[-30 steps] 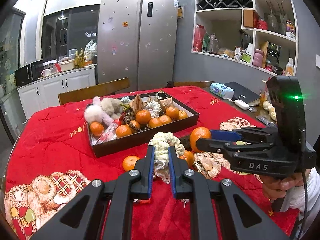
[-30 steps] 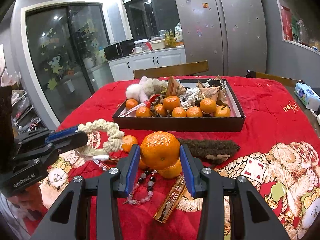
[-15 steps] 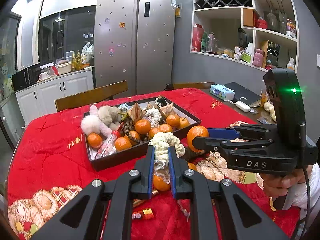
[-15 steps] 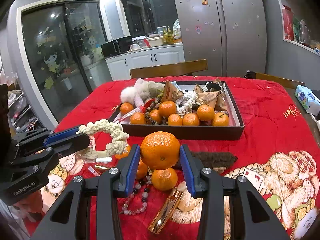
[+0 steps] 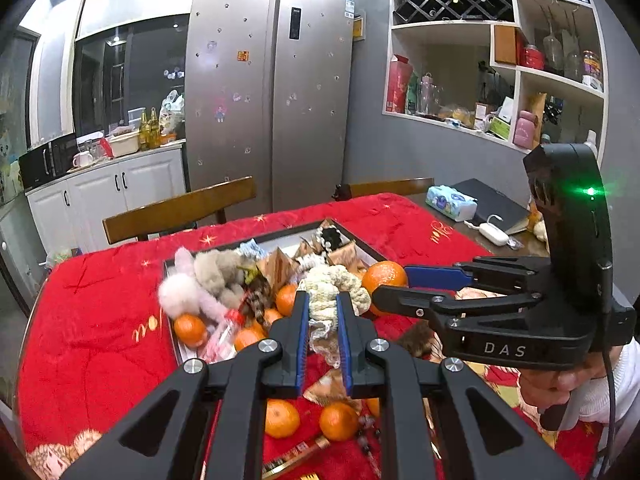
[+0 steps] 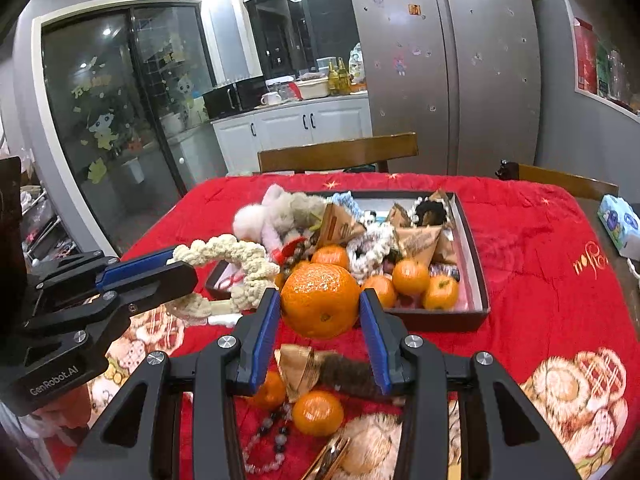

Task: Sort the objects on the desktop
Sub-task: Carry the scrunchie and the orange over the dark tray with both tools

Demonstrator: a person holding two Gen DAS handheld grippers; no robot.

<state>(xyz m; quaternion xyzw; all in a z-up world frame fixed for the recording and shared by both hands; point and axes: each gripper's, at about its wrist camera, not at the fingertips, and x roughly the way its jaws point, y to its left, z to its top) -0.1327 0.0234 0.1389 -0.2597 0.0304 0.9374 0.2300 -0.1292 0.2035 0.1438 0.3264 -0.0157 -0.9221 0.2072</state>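
Tray [image 5: 172,332] front edge hidden behind jaws, plush toys [image 5: 188,292] blurred, bead string [image 6: 260,448] partly covered

A tray [image 6: 476,276] sits mid-counter [image 6: 532,240], a chair [image 6: 340,152] behind it. Nearer the camera, loose tangerines [image 6: 318,412] and a bead string [image 6: 268,436] lie before the tray; a tissue pack [image 6: 620,226] rests far right.

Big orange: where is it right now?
Right wrist view, centre: the big orange is clamped in the right gripper, above the tablecloth, just before the tray.
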